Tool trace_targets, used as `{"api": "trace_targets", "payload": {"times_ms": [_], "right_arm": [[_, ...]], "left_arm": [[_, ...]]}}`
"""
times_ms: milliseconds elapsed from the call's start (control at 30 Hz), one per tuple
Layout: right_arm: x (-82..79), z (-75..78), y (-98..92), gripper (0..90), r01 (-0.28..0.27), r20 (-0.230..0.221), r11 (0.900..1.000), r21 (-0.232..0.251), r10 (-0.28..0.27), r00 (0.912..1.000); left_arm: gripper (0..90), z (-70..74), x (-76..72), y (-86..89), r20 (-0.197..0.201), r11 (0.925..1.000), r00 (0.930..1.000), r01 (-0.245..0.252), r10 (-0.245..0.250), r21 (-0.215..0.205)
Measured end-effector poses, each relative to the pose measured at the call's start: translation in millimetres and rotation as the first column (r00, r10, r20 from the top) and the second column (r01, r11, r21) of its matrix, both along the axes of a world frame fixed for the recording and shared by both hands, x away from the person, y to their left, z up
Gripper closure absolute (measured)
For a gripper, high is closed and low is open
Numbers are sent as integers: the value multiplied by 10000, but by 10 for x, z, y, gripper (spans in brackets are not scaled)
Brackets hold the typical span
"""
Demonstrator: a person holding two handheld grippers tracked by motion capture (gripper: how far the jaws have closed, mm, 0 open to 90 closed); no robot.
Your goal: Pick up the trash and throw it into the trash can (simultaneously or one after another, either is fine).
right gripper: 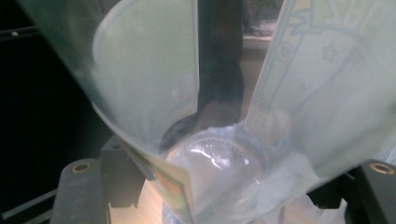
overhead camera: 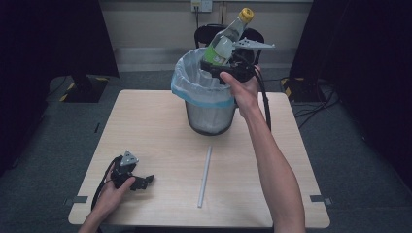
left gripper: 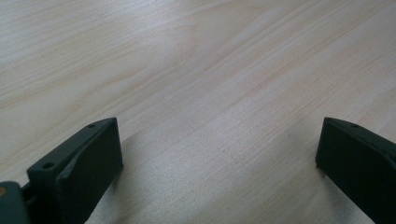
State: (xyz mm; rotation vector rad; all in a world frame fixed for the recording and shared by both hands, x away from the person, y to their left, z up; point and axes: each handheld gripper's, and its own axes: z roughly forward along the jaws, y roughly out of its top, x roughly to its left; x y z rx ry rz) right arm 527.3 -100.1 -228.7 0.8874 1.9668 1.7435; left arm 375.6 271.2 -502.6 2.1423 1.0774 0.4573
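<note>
Scene: a person stands at a light wooden table (overhead camera: 145, 131), a two-jaw gripper in each hand, seen from the high view above.

Right gripper (overhead camera: 224, 64): raised over the rim of the bin, its jaws pinching a plastic bottle low on the body.

Bottle (overhead camera: 224, 41): clear, with a green label and a yellow cap (overhead camera: 246, 15); it leans, cap up and away toward the far right, its lower end above the bin's opening. In the right gripper view the bottle (right gripper: 219, 93) sits close to the lens between the two black jaws, label and rounded base blurred; the pads appear to press both sides, though the contact itself is hard to make out there.

Bin (overhead camera: 209, 114): a dark mesh waste basket lined with a pale blue-edged bag (overhead camera: 187, 80), standing on the far middle of the table.

Left gripper (overhead camera: 138, 180): resting low on the near left corner of the table, held by the left hand (overhead camera: 114, 191). In the left gripper view its jaws stand wide apart with bare wood (left gripper: 210, 93) between them.

Strip (overhead camera: 204, 176): a thin pale bar lying on the table in front of the bin, well apart from both grippers.

Background: a dark chair (overhead camera: 206, 34) stands behind the bin, near a pale wall.
</note>
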Motion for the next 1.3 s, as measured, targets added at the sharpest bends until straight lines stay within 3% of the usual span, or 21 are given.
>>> {"api": "trace_targets", "payload": {"times_ms": [133, 367, 567, 600, 633, 667, 833, 1067, 1300], "right_arm": [[65, -14, -7, 278, 532, -247, 9983, -233, -538, 9982], [101, 29, -52, 246, 963, -488, 9950, -276, -976, 9940], [158, -7, -133, 267, 902, -848, 9959, -108, -908, 9922], [153, -3, -128, 283, 1042, -656, 9944, -190, -1052, 9923], [145, 11, -126, 263, 991, -546, 9951, 31, -988, 9936], [132, 16, -105, 274, 916, -532, 9955, -241, -928, 9943], [90, 49, -115, 275, 797, -228, 9968, 40, -796, 9966], [61, 50, -152, 275, 728, -241, 9972, 139, -725, 9971], [-81, 20, -154, 276, 389, -101, 9990, 218, -387, 9992]], "left_arm": [[2, 0, -1, 0, 6, 10000, 10000, 0, 0, -1], [2, 1, 0, 3, 5, 10000, 10000, 18, -18, 34], [3, 0, -2, 1, 0, 10000, 10000, -2, 2, 3], [3, 0, -2, 1, 2, 10000, 10000, 5, -5, 5], [3, 0, -2, 1, 1, 10000, 10000, 5, -5, 1], [3, 0, -2, 1, 4, 10000, 10000, 6, -6, 4], [7, 0, -11, 4, -1, 10000, 10000, -27, 27, -41], [6, 0, -11, 6, 8, 10000, 10000, -13, 13, -21], [6, 0, -11, 5, 1, 10000, 10000, -17, 17, -33]]}}
